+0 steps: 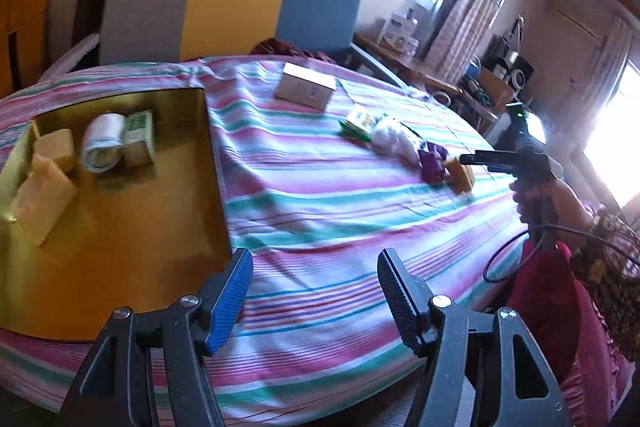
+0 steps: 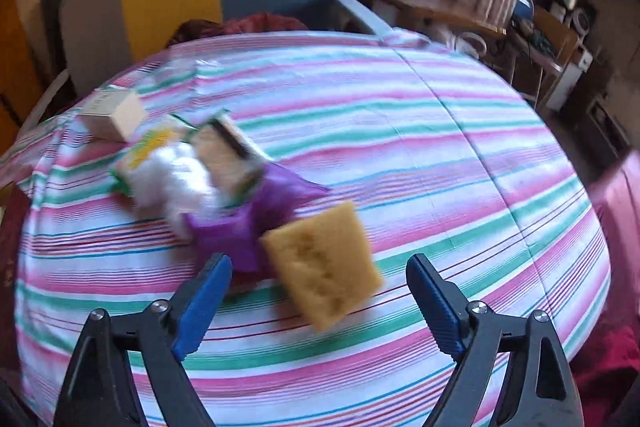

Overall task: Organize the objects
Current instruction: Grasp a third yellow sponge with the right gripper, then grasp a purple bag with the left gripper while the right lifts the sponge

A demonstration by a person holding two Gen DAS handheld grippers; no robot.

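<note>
Showing only leftward, gold tray (image 1: 208,163) holds sponges (image 1: 42,203).

Print on the small cardboard box (image 1: 305,89), perhaps lettering, too blurred to read

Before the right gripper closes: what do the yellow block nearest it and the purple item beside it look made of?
Yellow block: likely a soft foam sponge, matte, with visible pits and pores on its face. Purple item: probably thin plastic film or a wrapper, crumpled with a slight sheen; motion blur leaves that uncertain. The right gripper has its jaws wide apart, holding nothing.
</note>
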